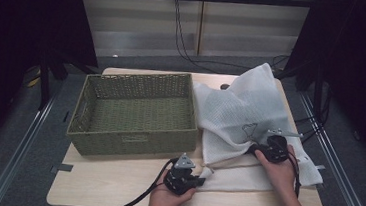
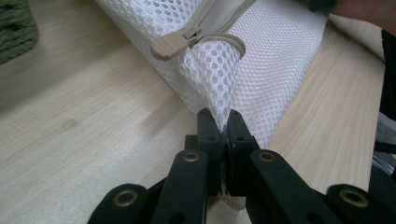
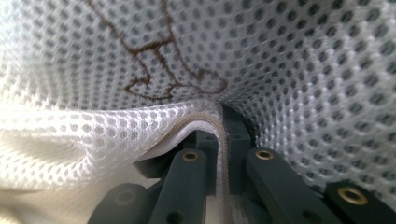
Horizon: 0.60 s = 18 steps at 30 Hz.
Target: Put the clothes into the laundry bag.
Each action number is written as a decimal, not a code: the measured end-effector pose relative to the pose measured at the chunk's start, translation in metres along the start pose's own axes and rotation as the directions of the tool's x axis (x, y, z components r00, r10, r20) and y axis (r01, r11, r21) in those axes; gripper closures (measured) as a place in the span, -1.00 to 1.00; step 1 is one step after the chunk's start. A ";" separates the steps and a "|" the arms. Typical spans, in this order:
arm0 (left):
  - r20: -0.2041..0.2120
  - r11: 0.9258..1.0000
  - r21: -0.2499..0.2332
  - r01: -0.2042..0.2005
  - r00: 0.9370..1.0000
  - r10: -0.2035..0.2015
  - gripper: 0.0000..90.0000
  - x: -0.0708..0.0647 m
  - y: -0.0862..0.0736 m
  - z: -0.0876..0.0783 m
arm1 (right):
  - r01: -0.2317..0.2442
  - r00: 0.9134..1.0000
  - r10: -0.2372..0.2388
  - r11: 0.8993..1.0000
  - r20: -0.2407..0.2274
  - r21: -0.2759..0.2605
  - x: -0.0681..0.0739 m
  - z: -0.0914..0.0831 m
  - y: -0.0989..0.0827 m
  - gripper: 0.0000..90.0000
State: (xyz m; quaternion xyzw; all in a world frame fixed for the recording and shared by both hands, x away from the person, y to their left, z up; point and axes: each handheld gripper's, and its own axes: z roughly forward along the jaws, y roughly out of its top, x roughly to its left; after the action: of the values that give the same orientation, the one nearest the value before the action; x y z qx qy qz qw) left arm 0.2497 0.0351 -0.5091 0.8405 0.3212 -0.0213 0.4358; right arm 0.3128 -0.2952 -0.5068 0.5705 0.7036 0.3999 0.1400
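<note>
A white mesh bag [image 1: 240, 110] with a brown stitched outline lies spread over the right half of the wooden table. Its near corner carries a beige zipper pull [image 2: 169, 45]. My left gripper [image 1: 199, 180] is shut on that corner of the mesh bag [image 2: 224, 79], with the netting pinched between both jaws [image 2: 225, 122]. My right gripper [image 1: 256, 148] is shut on a beige-edged hem of the mesh bag [image 3: 196, 119], which drapes over its jaws; the brown stitching [image 3: 159, 60] shows just beyond them. A hand holds each gripper.
An empty green woven basket [image 1: 82, 124] stands on the left half of the table [image 1: 113, 187]. Bare wood runs along the front edge. Black cables trail from the grippers and hang behind the table. Dark frames flank both sides.
</note>
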 end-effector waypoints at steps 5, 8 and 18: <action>-0.009 0.999 -0.014 0.030 1.000 -0.030 0.93 0.002 0.000 0.000 | 0.008 0.991 -0.005 1.000 -0.135 0.023 0.012 -0.030 -0.015 0.97; -0.004 0.999 -0.015 0.039 0.999 -0.039 0.92 0.003 0.000 0.000 | 0.013 0.966 -0.007 1.000 -0.258 0.023 0.019 -0.064 -0.028 0.96; -0.017 1.000 -0.011 0.021 1.000 -0.021 0.92 0.001 0.000 -0.001 | -0.099 0.989 0.111 0.989 -0.101 0.114 -0.002 -0.043 -0.033 0.97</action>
State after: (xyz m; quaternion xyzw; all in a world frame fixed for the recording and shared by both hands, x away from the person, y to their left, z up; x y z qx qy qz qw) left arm 0.2503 0.0364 -0.5093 0.8347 0.3339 -0.0171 0.4376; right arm 0.2625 -0.3154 -0.5039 0.5912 0.6998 0.3980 0.0497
